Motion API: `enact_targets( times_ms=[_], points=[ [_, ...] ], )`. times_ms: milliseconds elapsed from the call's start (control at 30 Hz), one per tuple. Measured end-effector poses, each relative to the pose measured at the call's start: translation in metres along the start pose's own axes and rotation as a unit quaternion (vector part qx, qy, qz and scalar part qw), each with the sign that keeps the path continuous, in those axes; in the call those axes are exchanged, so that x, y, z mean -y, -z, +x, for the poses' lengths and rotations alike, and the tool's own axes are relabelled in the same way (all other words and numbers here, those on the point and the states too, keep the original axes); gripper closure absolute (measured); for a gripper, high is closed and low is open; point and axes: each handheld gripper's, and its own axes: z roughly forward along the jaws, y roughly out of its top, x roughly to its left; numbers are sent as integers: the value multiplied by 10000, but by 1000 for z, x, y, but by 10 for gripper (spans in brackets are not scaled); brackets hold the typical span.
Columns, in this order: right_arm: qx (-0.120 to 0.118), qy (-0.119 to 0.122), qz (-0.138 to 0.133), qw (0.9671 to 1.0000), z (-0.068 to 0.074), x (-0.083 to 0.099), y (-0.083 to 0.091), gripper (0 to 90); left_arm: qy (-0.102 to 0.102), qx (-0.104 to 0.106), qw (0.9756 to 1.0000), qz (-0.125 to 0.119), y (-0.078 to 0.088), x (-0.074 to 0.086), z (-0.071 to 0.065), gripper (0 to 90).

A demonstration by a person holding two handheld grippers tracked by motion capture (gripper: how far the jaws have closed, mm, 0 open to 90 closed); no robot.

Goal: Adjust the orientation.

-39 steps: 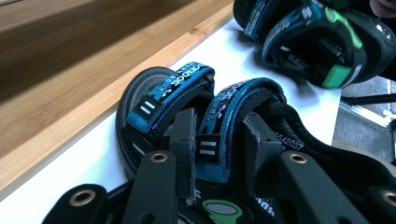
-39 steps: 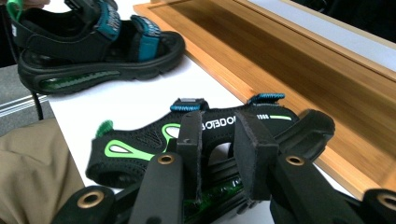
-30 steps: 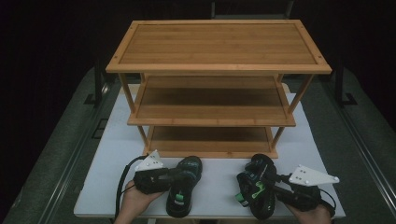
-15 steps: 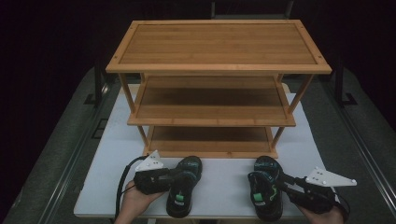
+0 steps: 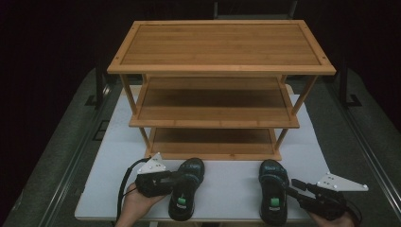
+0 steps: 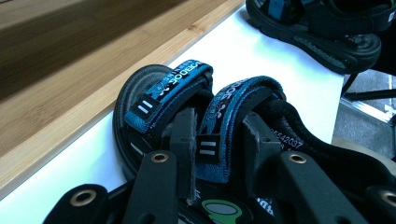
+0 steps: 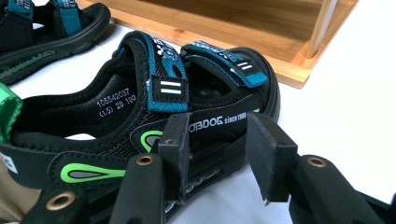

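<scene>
On the white tabletop (image 5: 227,189), before the bamboo shoe rack (image 5: 217,66), the left hand-held gripper (image 5: 177,176) is clamped on the left sandal's (image 5: 187,189) strap. The right hand-held gripper (image 5: 297,187), jaws just opening, stands apart beside the right sandal (image 5: 273,196).

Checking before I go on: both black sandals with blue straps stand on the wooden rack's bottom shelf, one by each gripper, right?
Not quite. Both black sandals with blue straps stand on the white tabletop before the three-tier wooden rack, one by each gripper; the high view shows it.
</scene>
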Motion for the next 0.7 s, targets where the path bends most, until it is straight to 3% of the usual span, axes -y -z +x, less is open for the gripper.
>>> enact_targets(
  times_ms=[467,700],
  points=[
    [-69,-117,-2,9999,4,2,11,534,1,-9,10000,31,3,1,-1,670],
    [-137,-176,-140,9997,9,0,17,511,3,-33,10000,46,5,0,-3,639]
  ],
)
